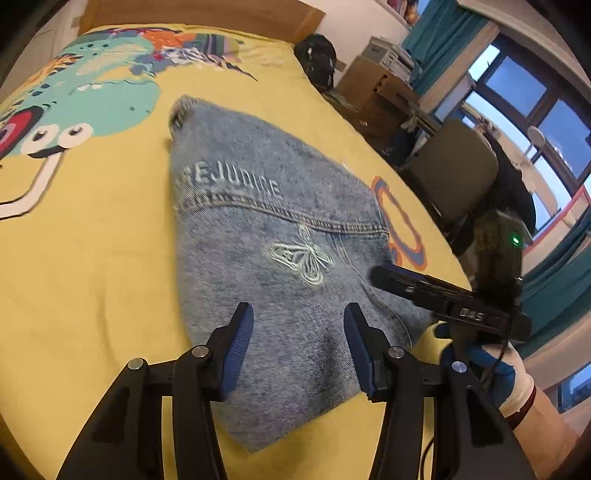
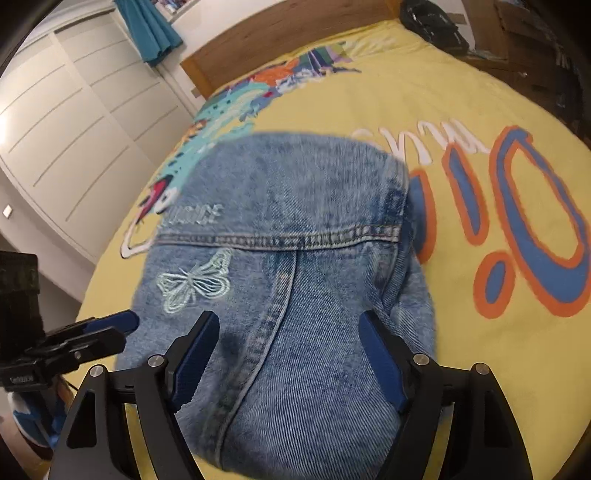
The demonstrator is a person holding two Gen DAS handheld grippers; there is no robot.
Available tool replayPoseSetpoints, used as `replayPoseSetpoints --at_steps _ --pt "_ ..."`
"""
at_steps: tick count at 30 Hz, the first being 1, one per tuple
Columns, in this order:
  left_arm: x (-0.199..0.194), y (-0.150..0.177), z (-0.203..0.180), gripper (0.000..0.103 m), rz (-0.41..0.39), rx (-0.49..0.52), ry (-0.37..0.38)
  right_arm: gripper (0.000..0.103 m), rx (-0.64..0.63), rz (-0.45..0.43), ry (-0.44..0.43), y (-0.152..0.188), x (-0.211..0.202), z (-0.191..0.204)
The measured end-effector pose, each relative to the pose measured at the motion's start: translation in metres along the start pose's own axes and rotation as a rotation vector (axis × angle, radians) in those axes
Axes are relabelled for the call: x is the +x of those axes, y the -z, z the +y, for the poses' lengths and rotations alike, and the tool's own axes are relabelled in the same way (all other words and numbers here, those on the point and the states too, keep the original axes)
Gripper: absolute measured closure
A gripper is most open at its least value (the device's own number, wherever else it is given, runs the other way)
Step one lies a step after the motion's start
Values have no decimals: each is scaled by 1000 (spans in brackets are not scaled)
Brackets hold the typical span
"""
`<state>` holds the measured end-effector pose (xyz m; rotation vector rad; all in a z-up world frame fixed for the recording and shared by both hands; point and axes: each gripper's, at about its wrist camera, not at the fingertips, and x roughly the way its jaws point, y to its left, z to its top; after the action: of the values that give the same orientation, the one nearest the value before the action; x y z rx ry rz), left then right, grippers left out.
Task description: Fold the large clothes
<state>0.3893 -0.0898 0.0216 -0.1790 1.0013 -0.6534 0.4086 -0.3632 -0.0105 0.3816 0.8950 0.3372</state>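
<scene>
A folded blue denim jacket (image 1: 266, 258) with a stitched butterfly and white lettering lies on the yellow printed bedspread (image 1: 92, 240). My left gripper (image 1: 299, 332) is open and empty, hovering over the jacket's near edge. My right gripper (image 2: 288, 350) is open and empty above the jacket (image 2: 295, 295), its blue pads either side of the back seam. The right gripper also shows in the left wrist view (image 1: 384, 275) at the jacket's right edge. The left gripper shows in the right wrist view (image 2: 125, 321) at the jacket's left edge.
A wooden headboard (image 2: 280, 33) ends the bed at the far side. White wardrobe doors (image 2: 66, 122) stand on one side. A chair (image 1: 458, 170), cardboard boxes (image 1: 376, 85), a black bag (image 1: 317, 55) and windows are on the other side.
</scene>
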Motion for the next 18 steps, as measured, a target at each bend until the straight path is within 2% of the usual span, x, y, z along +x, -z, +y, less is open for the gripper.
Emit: replayPoseSetpoints --at_steps 1,3,8,11,16,18 --pt "-5 -2 3 50 -17 -3 -16 24 -8 -16 12 -2 -8 1" --pt "-13 -5 14 37 -39 -31 -46 23 -18 -35 48 -6 -18 -1" --pt "-8 -9 38 33 -12 -102 -63 22 7 23 115 -8 -9 -19" --pt "7 -11 48 33 40 -127 -52 21 35 91 84 -3 10 -28" --pt "23 -12 59 32 67 -173 6 21 74 137 37 0 28 -39" --pt "27 -14 63 27 71 -183 29 21 112 152 2 0 34 -47"
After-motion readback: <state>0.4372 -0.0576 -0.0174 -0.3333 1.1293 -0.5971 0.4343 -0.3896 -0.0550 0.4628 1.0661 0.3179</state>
